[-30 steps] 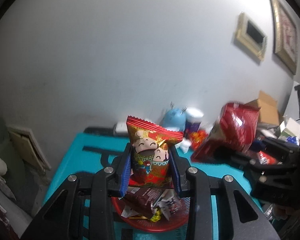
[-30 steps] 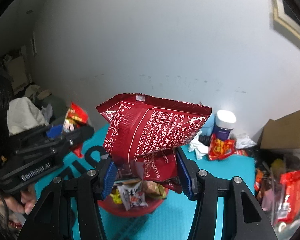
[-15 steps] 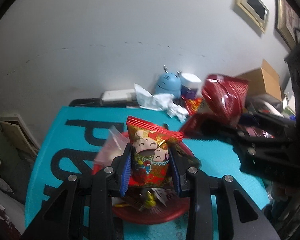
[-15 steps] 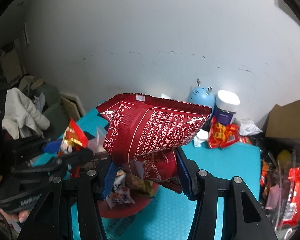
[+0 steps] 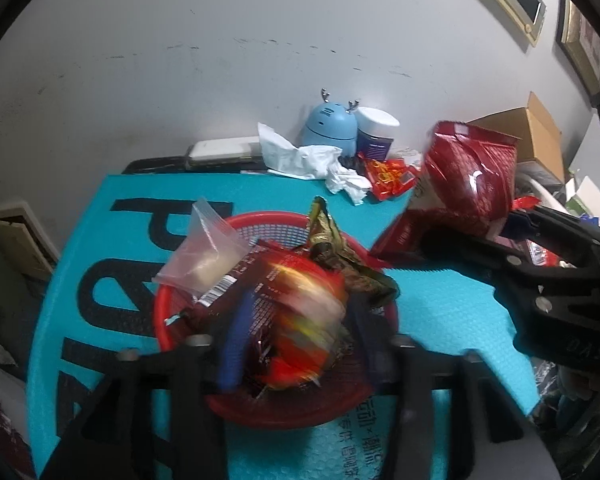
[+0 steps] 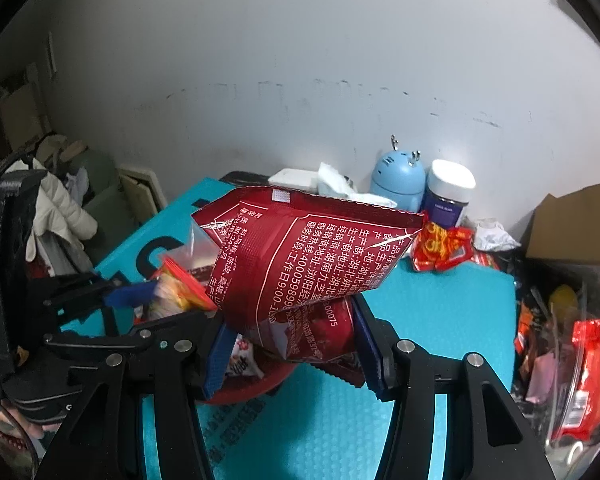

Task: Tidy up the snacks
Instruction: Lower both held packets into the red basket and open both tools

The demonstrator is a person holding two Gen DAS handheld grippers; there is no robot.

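Looking left first, my left gripper (image 5: 296, 344) hangs right over the red basket (image 5: 260, 220), its fingers just spreading apart, and the small orange snack pack (image 5: 304, 320), blurred, sits loose between them, dropping onto the pile. To the right, my right gripper (image 6: 292, 348) grips the big red bag (image 6: 312, 256), long axis lying crosswise above the fingers. That bag sits just right of the basket, so it goes next, leftward and down.
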